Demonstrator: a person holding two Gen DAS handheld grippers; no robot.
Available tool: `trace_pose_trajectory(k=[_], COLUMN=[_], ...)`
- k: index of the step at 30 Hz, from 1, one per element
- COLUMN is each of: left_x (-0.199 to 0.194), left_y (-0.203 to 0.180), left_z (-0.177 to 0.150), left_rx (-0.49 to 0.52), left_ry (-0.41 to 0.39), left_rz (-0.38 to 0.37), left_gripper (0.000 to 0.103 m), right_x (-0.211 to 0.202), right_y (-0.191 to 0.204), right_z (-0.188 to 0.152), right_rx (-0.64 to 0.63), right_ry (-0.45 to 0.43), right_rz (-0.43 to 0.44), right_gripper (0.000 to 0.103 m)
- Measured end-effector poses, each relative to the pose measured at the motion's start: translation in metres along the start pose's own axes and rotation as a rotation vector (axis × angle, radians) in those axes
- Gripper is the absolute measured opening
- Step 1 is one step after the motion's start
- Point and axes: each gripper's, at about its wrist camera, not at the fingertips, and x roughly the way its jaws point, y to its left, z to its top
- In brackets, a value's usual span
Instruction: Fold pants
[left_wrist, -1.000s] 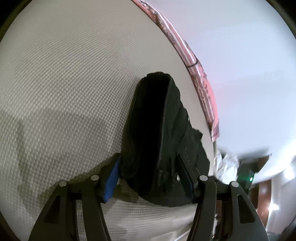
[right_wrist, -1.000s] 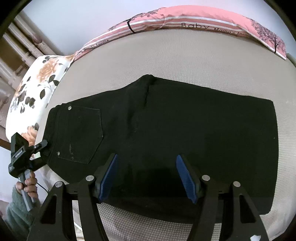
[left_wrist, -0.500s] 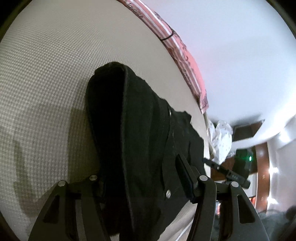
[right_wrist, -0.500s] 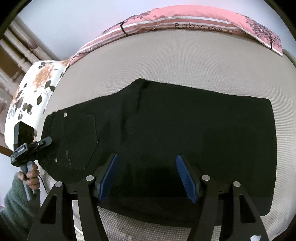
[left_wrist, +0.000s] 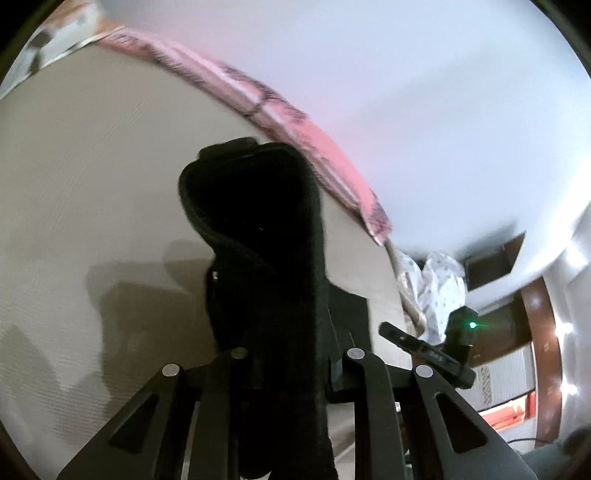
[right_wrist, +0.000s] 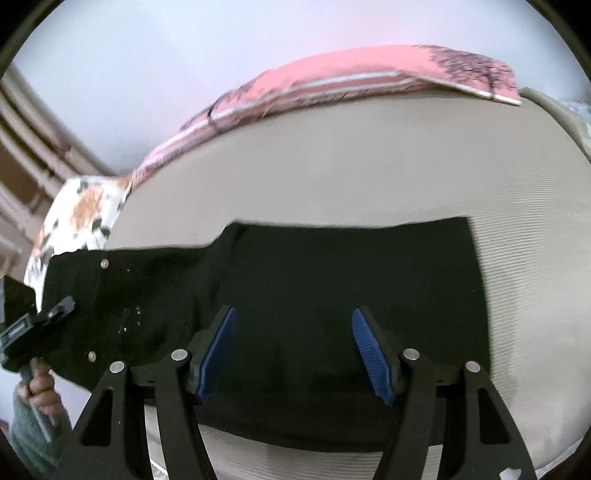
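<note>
We see bare mattress (right_wrist: 369, 166) beyond the pants (right_wrist: 332, 288), open up to the pink blanket (right_wrist: 351, 74) lining its far edge and the floral pillow (right_wrist: 77, 214) at the far left corner. Bare mattress also lies right of the pants. The left gripper (right_wrist: 40, 321) blocks their left end.

No text or label is legible.
</note>
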Motion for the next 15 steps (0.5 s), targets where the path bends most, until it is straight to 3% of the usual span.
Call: trace_pose_trajectory(k=[7, 10, 15], left_x=[0.078, 0.124, 0.203], left_y=[-0.085, -0.11, -0.137], left_z=[-0.004, -0.011, -0.031], left_rx=[0.081, 0.125, 0.198], left_ry=[0.098, 0.164, 0.263], left_rz=[0.023, 0.075, 0.226], left_gripper=[0.019, 0.019, 0.019], right_x=[-0.03, -0.036, -0.038], right_y=[-0.063, -0.091, -0.131], right_z=[0.007, 0.005, 0.003], right_rx=[0.098, 0.15, 0.227], right_ry=[-0.063, -0.078, -0.063], right_rz=[-0.002, 0.0, 0.025], right_gripper=[0.063, 0.063, 0.063])
